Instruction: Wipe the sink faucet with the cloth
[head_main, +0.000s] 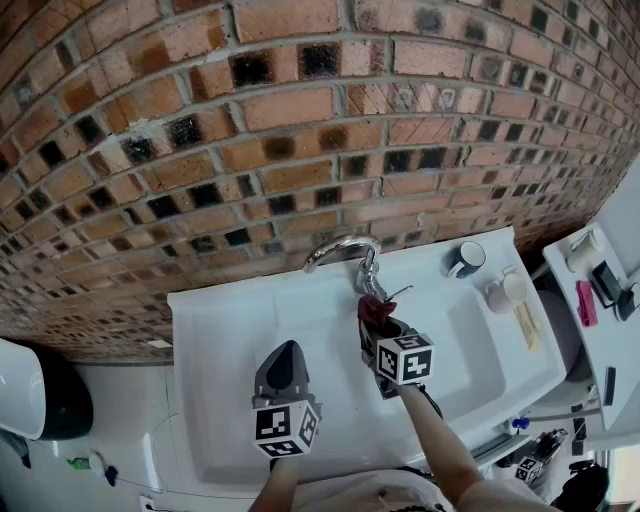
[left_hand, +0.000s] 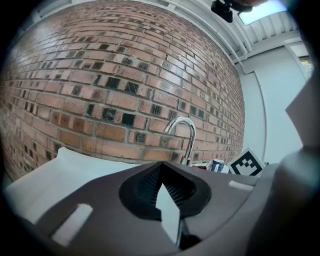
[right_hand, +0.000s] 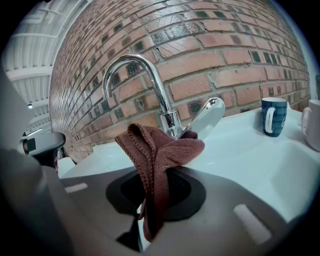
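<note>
Cloth (head_main: 375, 311), dark red and bunched, is pinched in the right claw (head_main: 379, 326) at the centre of the head view, just below the foot of the chrome faucet (head_main: 343, 249). In the right gripper view the cloth (right_hand: 161, 150) sits clamped between the jaws of that claw (right_hand: 152, 202). One fold rises above the jaw tips and leans toward the faucet (right_hand: 145, 85) stem, and a narrower tail hangs down along the jaw seam toward the bottom of the frame. The upper fold overlaps the faucet base and the foot of the lever (right_hand: 207, 117); whether it actually touches the metal cannot be told. The spout arches away to the upper left of that frame, clear of the cloth.

Left claw (head_main: 285, 350) is held lower left of centre in the head view, over the white sink (head_main: 225, 330), well apart from the faucet. In the left gripper view its jaws are pressed together at the left claw (left_hand: 162, 187), with nothing between them. The faucet (left_hand: 185, 132) stands beyond, right of centre, before the brick wall (left_hand: 100, 90).

A blue mug (head_main: 465, 260) stands on the sink surface at the right of the faucet; it appears at the right edge of the right gripper view (right_hand: 274, 116).
</note>
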